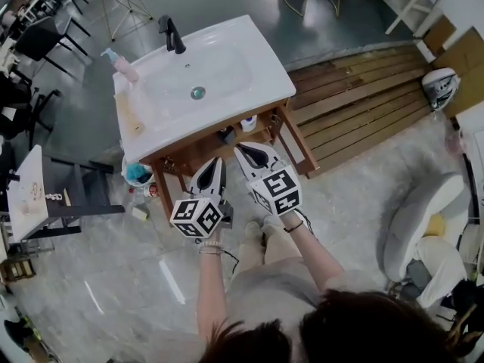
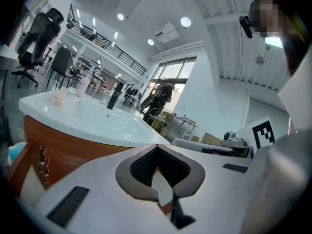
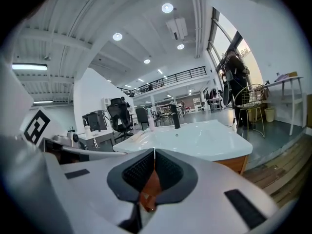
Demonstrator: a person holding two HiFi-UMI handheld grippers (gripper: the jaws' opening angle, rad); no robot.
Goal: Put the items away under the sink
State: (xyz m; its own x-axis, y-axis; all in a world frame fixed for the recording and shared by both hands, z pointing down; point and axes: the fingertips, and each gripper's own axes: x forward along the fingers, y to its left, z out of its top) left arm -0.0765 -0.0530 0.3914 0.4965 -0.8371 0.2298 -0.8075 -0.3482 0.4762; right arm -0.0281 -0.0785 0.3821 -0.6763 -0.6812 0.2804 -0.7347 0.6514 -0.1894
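Observation:
The white sink (image 1: 227, 66) rests on a wooden stand with a shelf (image 1: 200, 148) beneath it. A black tap (image 1: 173, 35) and a pink-topped soap bottle (image 1: 121, 63) stand on the sink top. On the shelf I see a small white bottle (image 1: 248, 123) and a dark item (image 1: 227, 134). A teal thing (image 1: 138, 174) sits low at the stand's left, with small items (image 1: 141, 212) on the floor nearby. My left gripper (image 1: 217, 162) and right gripper (image 1: 240, 150) are side by side in front of the shelf, both shut with nothing held. Sink top (image 2: 92, 118) fills the left gripper view.
Wooden decking (image 1: 355, 104) lies to the right of the stand. A white curved chair (image 1: 423, 218) stands at the right, a white side table (image 1: 29, 195) at the left, and black chairs (image 1: 34, 40) at the far left. The person's legs and feet (image 1: 261, 233) are below the grippers.

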